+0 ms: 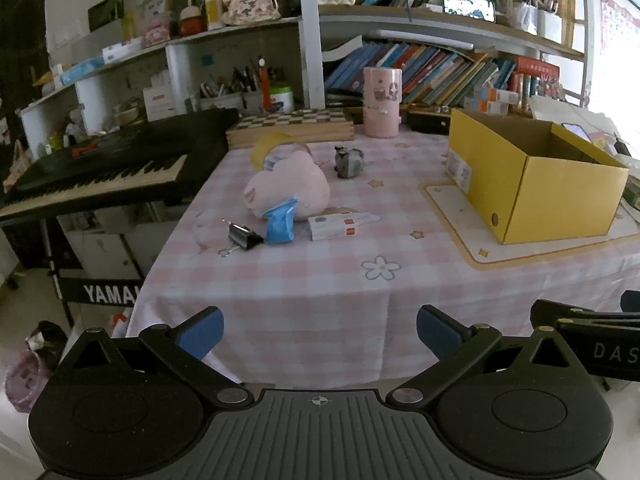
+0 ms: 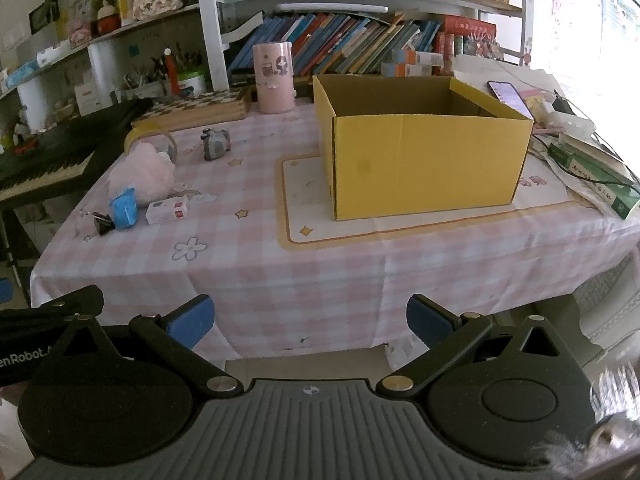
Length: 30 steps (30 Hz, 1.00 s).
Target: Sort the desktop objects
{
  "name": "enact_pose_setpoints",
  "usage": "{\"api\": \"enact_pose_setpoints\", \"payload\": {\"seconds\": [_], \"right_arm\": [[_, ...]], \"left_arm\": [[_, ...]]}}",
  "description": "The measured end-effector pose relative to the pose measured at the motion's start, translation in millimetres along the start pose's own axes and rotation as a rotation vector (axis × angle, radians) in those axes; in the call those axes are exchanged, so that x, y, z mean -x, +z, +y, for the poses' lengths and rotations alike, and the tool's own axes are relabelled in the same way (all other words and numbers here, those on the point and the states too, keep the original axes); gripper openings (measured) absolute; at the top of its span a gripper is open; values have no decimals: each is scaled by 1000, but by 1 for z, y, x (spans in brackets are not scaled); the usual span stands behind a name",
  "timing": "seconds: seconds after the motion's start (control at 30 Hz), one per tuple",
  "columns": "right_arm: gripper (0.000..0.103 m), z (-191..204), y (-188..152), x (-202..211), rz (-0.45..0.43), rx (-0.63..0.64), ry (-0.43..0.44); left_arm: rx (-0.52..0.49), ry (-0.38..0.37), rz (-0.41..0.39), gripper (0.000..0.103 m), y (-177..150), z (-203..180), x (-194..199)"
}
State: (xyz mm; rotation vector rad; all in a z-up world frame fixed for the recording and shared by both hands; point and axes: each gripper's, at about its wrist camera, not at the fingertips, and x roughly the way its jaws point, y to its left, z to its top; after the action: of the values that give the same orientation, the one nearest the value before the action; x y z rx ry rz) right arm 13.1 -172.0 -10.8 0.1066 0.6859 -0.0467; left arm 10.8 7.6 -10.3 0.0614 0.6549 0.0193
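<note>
- Clutter is lying ahead of my left claw (image 1: 318, 330) and to its left; I am holding that claw spread and empty off the near table edge, and my right claw (image 2: 308, 316) is hanging spread and empty too.
- I am facing the yellow box (image 2: 424, 160) straight ahead of the right claw; it is standing open-topped, apparently empty.
- I am judging the pink plush (image 1: 288, 190) soft and light, so pinching its bulging middle looks safest.
- I am reading the binder clip (image 1: 242, 236), nearest the left claw, as stiff, small and slippery; its black body offers flat sides.
- I am expecting the blue packet (image 1: 280, 224) to crumple, and the flat white carton (image 1: 334, 228) beside it to want gripping across its narrow edges.
- I am treating the grey figurine (image 1: 348, 160) farther ahead as hard, possibly fragile.
</note>
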Motion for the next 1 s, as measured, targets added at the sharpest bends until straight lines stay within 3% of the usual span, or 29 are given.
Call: {"api": "enact_pose_setpoints", "payload": {"seconds": [1.0], "right_arm": [[103,8,8,-4,4,9,27]], "left_arm": [[-18,20,-3,103,7,6,-6]]}}
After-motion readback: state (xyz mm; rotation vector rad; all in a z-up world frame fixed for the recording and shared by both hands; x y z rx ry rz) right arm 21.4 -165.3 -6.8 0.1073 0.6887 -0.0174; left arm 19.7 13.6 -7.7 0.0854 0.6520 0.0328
